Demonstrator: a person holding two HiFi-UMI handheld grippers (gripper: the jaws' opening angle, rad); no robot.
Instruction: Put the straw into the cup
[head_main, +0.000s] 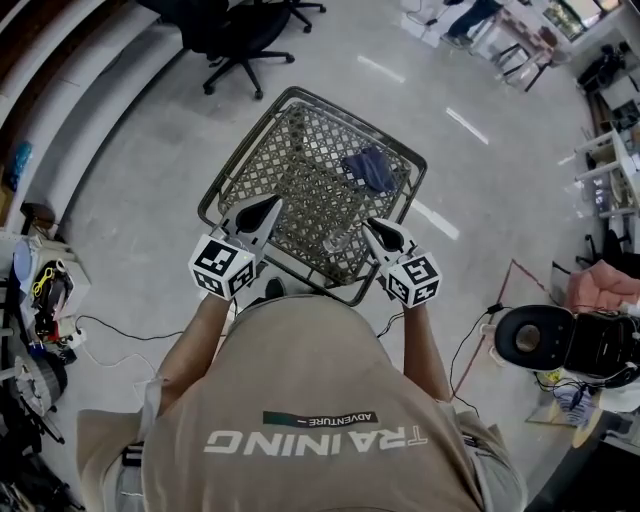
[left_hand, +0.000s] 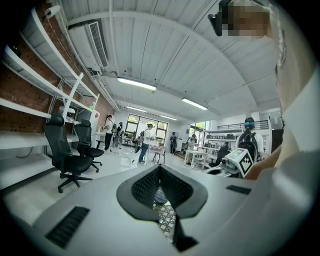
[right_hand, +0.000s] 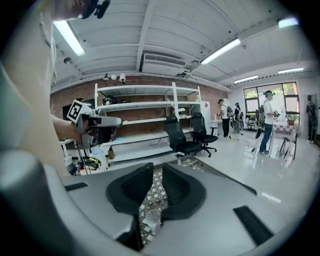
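A clear plastic cup (head_main: 337, 238) stands near the front edge of a round metal mesh table (head_main: 300, 150). It also shows through the right jaws' gap in the right gripper view, as the cup (right_hand: 152, 218) on the mesh. No straw is clear enough to make out in any view. My left gripper (head_main: 268, 208) hovers over the table's front left with its jaws together and nothing in them; its tips meet in the left gripper view (left_hand: 160, 169). My right gripper (head_main: 373, 230) hangs just right of the cup, its jaws (right_hand: 155, 171) a narrow slit apart, empty.
A crumpled blue cloth (head_main: 370, 168) lies on the mesh at the back right. A black office chair (head_main: 240, 40) stands beyond the table. Cables and clutter (head_main: 40, 300) line the floor at left, and a black device (head_main: 560, 345) sits at right.
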